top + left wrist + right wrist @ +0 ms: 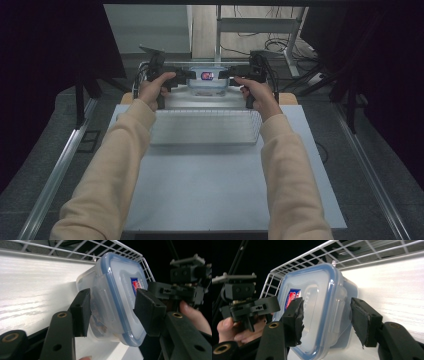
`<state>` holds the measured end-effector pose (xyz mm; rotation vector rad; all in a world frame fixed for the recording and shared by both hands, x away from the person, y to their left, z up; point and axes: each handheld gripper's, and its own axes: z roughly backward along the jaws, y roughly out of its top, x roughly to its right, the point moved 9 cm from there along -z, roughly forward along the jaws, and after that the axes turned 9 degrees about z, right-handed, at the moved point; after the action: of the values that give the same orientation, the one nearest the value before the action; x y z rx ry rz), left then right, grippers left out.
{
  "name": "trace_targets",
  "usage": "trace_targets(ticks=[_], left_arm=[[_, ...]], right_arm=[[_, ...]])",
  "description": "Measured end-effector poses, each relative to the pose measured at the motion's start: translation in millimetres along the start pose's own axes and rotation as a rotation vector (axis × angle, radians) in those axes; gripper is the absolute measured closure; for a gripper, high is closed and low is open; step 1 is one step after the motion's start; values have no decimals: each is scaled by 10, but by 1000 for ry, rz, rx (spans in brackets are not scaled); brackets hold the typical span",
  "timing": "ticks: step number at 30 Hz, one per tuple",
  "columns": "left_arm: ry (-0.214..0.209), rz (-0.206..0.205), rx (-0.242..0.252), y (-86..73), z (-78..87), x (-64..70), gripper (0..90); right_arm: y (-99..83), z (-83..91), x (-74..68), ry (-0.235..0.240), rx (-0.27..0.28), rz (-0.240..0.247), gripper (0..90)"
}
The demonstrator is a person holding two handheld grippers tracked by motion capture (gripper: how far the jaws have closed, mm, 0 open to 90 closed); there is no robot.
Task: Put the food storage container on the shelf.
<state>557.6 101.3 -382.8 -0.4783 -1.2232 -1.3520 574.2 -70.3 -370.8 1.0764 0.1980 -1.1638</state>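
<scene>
High view: clear plastic container with blue-rimmed lid seen at far edge of the counter, in front of a white wire rack, flanked by left claw and right claw; ribbed translucent tray lying nearer, between the sleeves. Left gripper view: left claw set wide around one end of the container, one pad under the tub wall, other pad over the lid, gaps visible on both sides, not yet clamped; brownish contents glimpsed inside, not identifiable. Red-and-blue label noted on lid, writing too small to read. Right gripper view: right claw likewise wide, straddling the opposite end of the container; same label unreadable, embossed letters on lid partly hidden. Step judged: two-sided grasp being set up. Next move likely called for closing both claws evenly, then lifting level.
</scene>
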Motion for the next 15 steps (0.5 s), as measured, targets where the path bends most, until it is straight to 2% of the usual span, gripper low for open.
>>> trace_targets(ticks=[3,7,9,12,15], left_arm=[[-3,1,3,8,-6,-10,474],[-3,-4,12,1,-5,-6,473],[16,-30,28,-2,-12,-4,446],[72,-92,67,-9,-7,15,331],[114,-155,116,-11,52,78,249]], right_arm=[[4,-13,18,-1,9,-22,444],[-1,-15,13,-10,18,-19,432],[0,-20,-10,-3,37,-17,343],[11,-16,-48,21,72,-37,258],[23,28,-96,-3,104,-4,163]])
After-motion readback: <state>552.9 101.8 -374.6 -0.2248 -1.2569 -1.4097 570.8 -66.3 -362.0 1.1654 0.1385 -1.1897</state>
